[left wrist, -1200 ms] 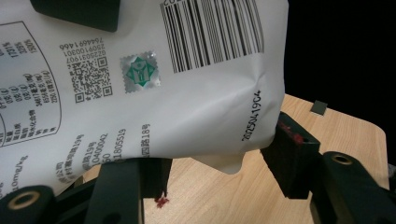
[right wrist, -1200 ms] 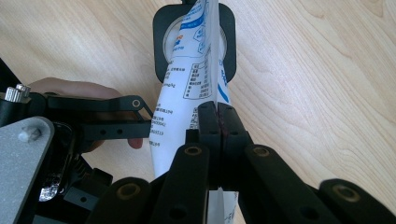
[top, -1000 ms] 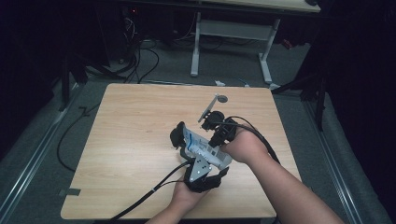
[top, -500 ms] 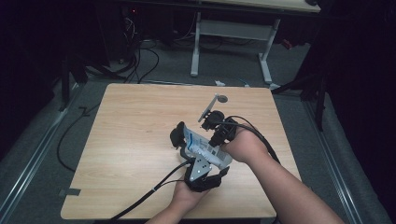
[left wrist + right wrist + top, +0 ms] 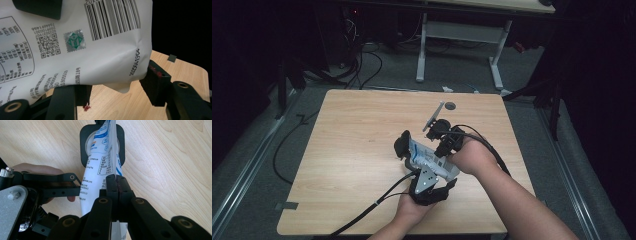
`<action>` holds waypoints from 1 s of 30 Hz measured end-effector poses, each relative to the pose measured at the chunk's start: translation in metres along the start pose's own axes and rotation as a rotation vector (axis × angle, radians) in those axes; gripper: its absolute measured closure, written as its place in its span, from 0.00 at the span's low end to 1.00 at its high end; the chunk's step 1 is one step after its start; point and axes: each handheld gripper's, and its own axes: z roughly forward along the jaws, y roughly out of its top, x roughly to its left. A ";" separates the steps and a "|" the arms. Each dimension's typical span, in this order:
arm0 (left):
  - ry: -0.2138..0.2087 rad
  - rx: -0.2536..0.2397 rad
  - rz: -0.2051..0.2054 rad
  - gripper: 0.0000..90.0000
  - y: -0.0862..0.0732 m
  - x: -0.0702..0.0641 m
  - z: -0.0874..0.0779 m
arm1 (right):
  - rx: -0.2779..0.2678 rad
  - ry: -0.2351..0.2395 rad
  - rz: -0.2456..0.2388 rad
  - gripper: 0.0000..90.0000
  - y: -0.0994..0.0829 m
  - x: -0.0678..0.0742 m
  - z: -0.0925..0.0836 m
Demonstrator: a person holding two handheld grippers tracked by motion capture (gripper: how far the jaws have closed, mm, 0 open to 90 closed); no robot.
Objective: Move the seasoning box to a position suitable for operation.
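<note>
Your right hand-held gripper [image 5: 116, 185] has its jaws pressed flat together on one edge of the white printed pouch [image 5: 100, 170], pinching the thin film between them. Your left hand-held gripper [image 5: 412, 160] stands with its jaws partly apart around the same pouch; in the left gripper view the pouch [image 5: 75, 42] lies between them, its creased corner touching the right jaw, but you cannot tell whether the other jaw presses on it, because the film covers that contact. The pouch sits just above the wooden surface [image 5: 362, 130], right of its middle and towards your side, held between your two hands.

Much is cut off. In the left gripper view the pouch runs out of the frame at the top and left, so its full shape is hidden, and the small print is too fine to read beyond a barcode, a square code and a green seal. In the high view your right hand [image 5: 474, 157] covers part of the pouch.

Counted: one pouch, two hand-held grippers, one surface, one small dark round spot [image 5: 450, 106] near the far edge.
</note>
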 end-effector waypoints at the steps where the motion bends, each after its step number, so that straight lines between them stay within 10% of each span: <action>1: 0.000 -0.001 -0.001 0.52 0.000 0.000 0.000 | 0.000 0.000 -0.001 1.00 0.000 0.000 0.000; 30: -0.002 -0.007 0.001 0.52 -0.001 -0.001 0.001 | -0.012 0.007 -0.001 1.00 -0.002 -0.002 0.001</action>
